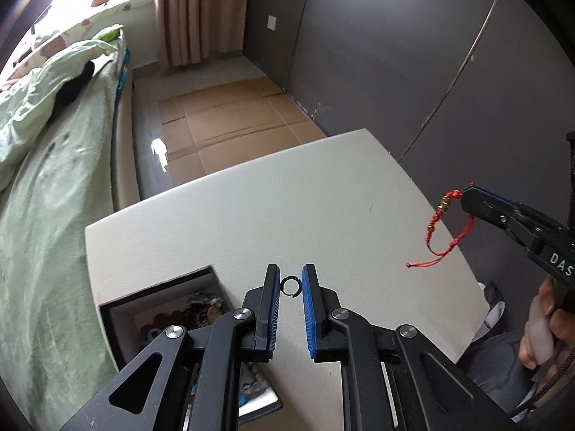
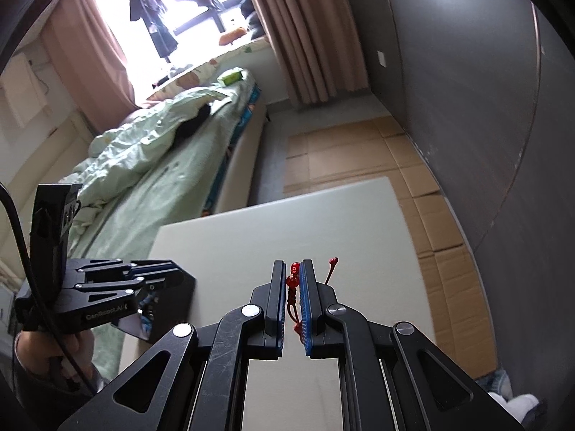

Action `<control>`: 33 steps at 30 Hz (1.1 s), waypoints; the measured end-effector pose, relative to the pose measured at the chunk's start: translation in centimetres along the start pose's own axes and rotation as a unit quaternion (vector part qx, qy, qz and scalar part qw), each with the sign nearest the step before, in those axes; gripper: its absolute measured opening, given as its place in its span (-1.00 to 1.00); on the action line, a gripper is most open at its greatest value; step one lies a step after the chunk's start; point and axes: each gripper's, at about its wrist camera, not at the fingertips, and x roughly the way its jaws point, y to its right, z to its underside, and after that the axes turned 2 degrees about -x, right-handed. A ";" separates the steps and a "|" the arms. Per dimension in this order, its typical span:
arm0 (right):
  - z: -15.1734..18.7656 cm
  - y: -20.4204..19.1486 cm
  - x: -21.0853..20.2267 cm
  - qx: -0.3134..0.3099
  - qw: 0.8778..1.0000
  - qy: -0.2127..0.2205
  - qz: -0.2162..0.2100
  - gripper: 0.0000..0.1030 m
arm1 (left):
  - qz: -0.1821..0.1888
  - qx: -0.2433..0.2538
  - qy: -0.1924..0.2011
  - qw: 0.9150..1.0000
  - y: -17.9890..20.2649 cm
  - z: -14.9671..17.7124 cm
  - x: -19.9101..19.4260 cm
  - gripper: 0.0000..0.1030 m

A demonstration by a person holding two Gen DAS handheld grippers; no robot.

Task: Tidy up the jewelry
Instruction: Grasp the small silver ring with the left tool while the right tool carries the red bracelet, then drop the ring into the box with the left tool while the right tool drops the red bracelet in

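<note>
My left gripper (image 1: 290, 274) is shut on a small black ring (image 1: 290, 284), pinched between its blue pads above the white table (image 1: 287, 194). It also shows in the right wrist view (image 2: 158, 269), over the box. My right gripper (image 2: 295, 269) is shut on a red cord bracelet (image 2: 293, 280) with red beads. In the left wrist view the right gripper (image 1: 467, 192) holds the bracelet (image 1: 440, 226) hanging above the table's right side, gold and red beads showing. A dark open jewelry box (image 1: 158, 305) with several pieces inside sits at the table's near left corner.
A bed with a green quilt (image 1: 54, 179) runs along the table's left side. Flattened cardboard (image 1: 230, 122) covers the floor beyond the table. A grey wall (image 1: 395, 54) stands to the right. Curtains (image 2: 309, 36) hang at the back.
</note>
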 end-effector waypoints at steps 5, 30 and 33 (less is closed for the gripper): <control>-0.1 -2.0 0.5 -0.009 1.000 0.009 -0.013 -0.83 | -0.006 -0.003 0.012 1.000 -0.8 0.9 -1.5 -0.75; -0.2 -11.8 3.0 -0.061 0.993 0.029 -0.093 -0.83 | 0.008 -0.106 0.033 0.994 -9.7 1.8 -2.7 0.05; 0.1 -12.7 3.4 -0.066 0.992 0.023 -0.104 -0.83 | 0.007 -0.119 0.049 0.992 -10.5 1.8 -3.8 0.05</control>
